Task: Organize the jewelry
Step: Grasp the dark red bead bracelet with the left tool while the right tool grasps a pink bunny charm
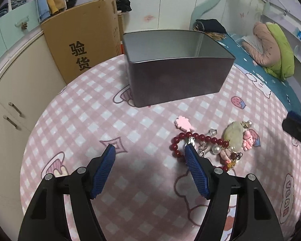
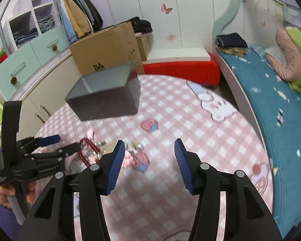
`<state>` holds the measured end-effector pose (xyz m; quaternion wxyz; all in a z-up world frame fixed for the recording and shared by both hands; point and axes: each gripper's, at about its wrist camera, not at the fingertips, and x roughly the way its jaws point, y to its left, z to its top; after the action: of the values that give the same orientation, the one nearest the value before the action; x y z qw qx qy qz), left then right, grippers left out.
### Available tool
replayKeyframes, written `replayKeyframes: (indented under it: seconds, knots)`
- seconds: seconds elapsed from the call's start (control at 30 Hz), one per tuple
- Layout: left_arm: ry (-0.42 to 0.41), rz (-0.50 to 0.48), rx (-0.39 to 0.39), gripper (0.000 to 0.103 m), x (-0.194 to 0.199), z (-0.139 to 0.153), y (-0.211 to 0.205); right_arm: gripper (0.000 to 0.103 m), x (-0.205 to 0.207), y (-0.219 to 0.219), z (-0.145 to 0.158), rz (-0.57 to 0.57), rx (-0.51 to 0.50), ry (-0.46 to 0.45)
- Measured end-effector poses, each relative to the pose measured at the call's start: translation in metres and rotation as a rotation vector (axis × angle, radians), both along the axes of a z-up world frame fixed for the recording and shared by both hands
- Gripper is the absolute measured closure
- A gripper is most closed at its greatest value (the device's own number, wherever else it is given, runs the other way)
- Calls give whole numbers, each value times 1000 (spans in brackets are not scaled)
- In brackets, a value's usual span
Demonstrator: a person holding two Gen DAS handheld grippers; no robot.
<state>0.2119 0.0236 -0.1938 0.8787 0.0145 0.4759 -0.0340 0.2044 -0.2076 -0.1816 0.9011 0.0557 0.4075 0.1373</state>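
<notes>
A pile of jewelry lies on the pink checked tablecloth (image 1: pixel 74 120): a dark red bead bracelet (image 1: pixel 177 140), a pink hair clip (image 1: pixel 183 125), a pale green stone pendant (image 1: pixel 233 136), a pink charm (image 1: pixel 247 140) and pearl pieces. An open grey metal tin (image 1: pixel 176 80) stands behind it. My left gripper (image 1: pixel 150 150) is open and empty, its right fingertip just over the bracelet. My right gripper (image 2: pixel 148 146) is open and empty, above the cloth to the right of the pile (image 2: pixel 102 150). The tin shows in the right wrist view (image 2: pixel 108 100), as does the left gripper (image 2: pixel 56 143).
A cardboard box (image 1: pixel 84 46) stands behind the table at the left, next to cream cabinets (image 1: pixel 12 100). A bed with a blue cover (image 2: pixel 281 110) runs along the right. A red bench (image 2: pixel 180 68) sits beyond the table.
</notes>
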Motion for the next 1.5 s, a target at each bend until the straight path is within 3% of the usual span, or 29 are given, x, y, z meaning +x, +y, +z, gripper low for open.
replayKeyframes:
  seconds: [0.2,0.3,0.33,0.37,0.43,0.53,0.83,1.07,1.27,1.5]
  knots:
    - [0,7,44,35,7,-6,-4,52,-4,-6,-12,-7,-5,20]
    - [0,-16,18,57,7,-4,-5,52,-4,-9,-17,-11,-7,28]
    - [-7,-27,17,70,6,-4,-6,52,-4,-10,-18,-12,-8,29]
    - [-14,-41,24,76,6,-3,-7,52,-3,-10,-19,-12,-9,31]
    - [-19,-57,26,78,5,-3,-8,52,-2,-10,-20,-11,-6,32]
    - [-29,-46,29,97,3,-3,-7,52,-2,-10,-23,-9,-5,39]
    - [-38,-36,-98,97,-9,10,20,52,0,-3,-30,-5,-33,55]
    - [-123,-61,-187,97,-29,54,31,52,3,14,-34,23,-55,72]
    - [-188,-71,-191,97,-43,85,31,52,8,34,-38,60,-84,81]
    - [-200,-73,-198,97,-50,92,38,52,15,53,-40,85,-140,68]
